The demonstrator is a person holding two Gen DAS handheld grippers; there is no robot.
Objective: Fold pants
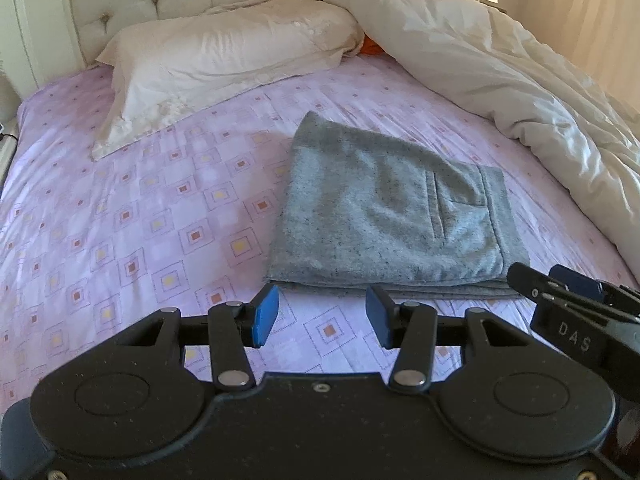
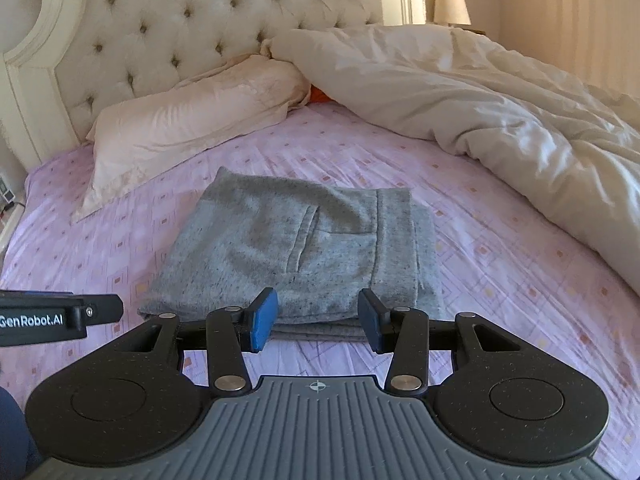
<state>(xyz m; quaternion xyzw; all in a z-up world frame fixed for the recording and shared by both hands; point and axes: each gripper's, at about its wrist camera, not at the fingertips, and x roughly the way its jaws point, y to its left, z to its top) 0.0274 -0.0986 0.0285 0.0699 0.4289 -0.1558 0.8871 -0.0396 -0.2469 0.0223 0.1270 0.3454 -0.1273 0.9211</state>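
Lilac patterned bedsheet (image 1: 120,208), grey pants (image 1: 384,216) folded at frame centre.
Pants lie as a flat stacked rectangle, pocket up, so folding looks done, with at most a tidy left. Left gripper (image 1: 322,318) and right gripper (image 2: 316,320), both low in frame, stand parted and hold nothing.

Soft daylight comes from about 1 o'clock, brightest on the duvet (image 1: 500,80) (mild glare on its folds). The sheet (image 1: 120,220) lies dimmer. Fisheye bending curves the headboard (image 2: 180,20); corners go black. Focus is slightly soft.
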